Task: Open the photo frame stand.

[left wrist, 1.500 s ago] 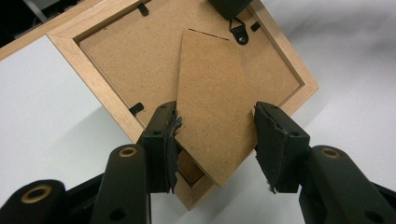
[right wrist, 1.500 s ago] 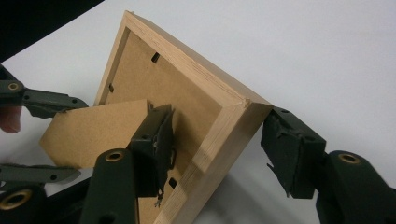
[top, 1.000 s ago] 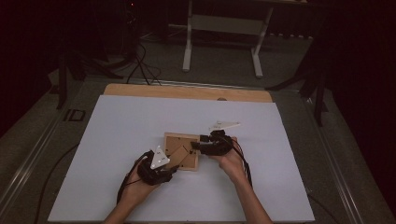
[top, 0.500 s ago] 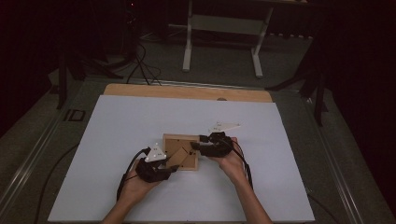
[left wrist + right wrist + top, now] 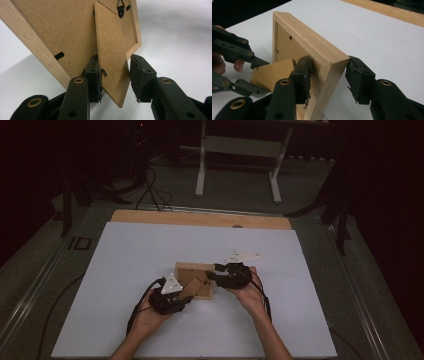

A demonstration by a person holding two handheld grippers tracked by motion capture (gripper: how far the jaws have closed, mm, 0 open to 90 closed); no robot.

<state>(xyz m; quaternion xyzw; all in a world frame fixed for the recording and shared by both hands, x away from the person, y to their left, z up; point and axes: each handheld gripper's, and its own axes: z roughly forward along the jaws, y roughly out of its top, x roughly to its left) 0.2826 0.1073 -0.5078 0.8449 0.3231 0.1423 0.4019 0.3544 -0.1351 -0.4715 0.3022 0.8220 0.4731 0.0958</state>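
Note:
A light wooden picture frame lies face down on the white table, its fibreboard back up. A fibreboard stand leg juts from that back. My left gripper straddles the leg: its left pad touches the leg and its right pad stands off. Its jaws have just been closing. My right gripper straddles the frame's rail at a corner, one pad inside against the wood, the other just outside. Its jaws have been closing too. From above, the left gripper sits at the frame's near edge and the right gripper at its right edge.
A bare wooden strip runs along the table's far edge. Beyond it stand a metal-legged stand and cables on a dark floor. A black hanger hook sits on the frame's back. White table surface spreads on all sides.
The left gripper has rocked in place at the frame's near edge, its grey plate tipping away and back. The right hand has barely moved. The frame lies where it was.

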